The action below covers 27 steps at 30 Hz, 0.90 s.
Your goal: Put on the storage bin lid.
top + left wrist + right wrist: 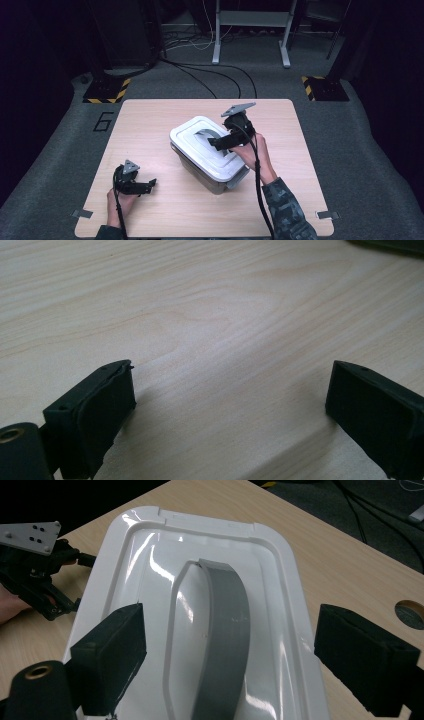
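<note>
High view: your left gripper (150,185) rests low at the table's (150,120) near left, jaws spread with bare wood between them. Past it, mid-table, sits the box (210,175), set askew, its white lid (187,137) on. Your right gripper (214,143) hovers over that lid, jaws wide with nothing in them. Right gripper view adds what the high view hides under your hand: a grey handle (227,630) lying flat in the lid's glossy recess, straight between the parted jaws.
</note>
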### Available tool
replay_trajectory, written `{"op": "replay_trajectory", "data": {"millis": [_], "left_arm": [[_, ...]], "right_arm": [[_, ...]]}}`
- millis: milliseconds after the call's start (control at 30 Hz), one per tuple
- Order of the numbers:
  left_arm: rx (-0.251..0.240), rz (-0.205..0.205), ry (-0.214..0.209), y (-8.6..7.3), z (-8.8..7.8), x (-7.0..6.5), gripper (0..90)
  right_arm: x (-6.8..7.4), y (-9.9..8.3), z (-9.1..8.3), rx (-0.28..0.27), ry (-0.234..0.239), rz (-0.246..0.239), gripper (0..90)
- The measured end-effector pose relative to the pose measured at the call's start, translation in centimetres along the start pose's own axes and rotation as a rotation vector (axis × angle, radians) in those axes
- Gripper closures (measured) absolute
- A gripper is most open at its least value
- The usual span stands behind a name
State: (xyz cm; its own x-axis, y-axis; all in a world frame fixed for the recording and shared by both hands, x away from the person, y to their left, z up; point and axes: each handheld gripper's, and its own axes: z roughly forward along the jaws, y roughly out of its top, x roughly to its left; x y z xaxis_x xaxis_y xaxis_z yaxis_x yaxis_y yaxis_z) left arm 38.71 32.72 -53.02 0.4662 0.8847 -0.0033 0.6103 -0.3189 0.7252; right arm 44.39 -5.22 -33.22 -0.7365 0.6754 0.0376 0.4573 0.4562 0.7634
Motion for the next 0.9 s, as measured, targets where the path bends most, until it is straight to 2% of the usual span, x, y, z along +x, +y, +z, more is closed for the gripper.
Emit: {"op": "replay_trajectory", "data": {"millis": [267,567,900], "left_arm": [[0.000,0.000,0.000,0.0,0.0,0.0,5.4],[0.000,0.000,0.000,0.0,0.0,0.0,5.4],[0.000,0.001,0.000,0.0,0.0,0.0,5.4]], "right_arm": [[-1.0,-1.7,-2.6,-0.029,-0.027,0.018,8.5],[-2.1,-4.2,-4.6,-0.028,-0.075,0.038,5.8],[-3.9,-7.9,-6.3,-0.038,-0.121,0.099,5.0]]}}
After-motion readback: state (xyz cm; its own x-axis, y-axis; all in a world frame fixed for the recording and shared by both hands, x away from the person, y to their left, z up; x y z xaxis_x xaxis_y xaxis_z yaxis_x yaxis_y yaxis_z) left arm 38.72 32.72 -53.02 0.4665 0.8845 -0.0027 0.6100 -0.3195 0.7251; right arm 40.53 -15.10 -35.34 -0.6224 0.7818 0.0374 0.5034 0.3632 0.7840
